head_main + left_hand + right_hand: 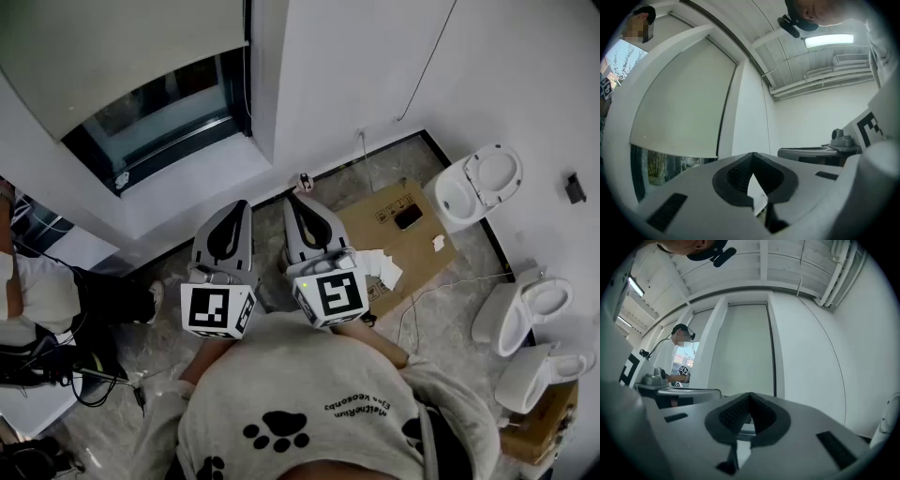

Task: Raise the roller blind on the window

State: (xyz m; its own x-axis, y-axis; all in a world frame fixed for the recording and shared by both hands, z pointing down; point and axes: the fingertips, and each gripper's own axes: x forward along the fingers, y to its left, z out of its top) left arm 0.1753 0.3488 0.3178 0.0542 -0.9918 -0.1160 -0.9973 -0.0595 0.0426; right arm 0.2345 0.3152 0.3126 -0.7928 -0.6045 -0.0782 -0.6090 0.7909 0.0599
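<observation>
left claw [752, 155]: clenched, empty
right claw [750, 394]: clenched, empty
roller blind [679, 108]: mostly lowered
step: open one claw, pinch the blind's cord squarely, pull steadily

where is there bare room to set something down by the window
Free: the white ledge under the window, and the grey floor between the cardboard and the toilets, though a thin cable crosses it. Crowded: the left side, with another person and cables.

Roller blind [112, 47] matt cloth; toilet bowl [461, 197] glossy ceramic; floor sheet [422, 258] matt cardboard.
</observation>
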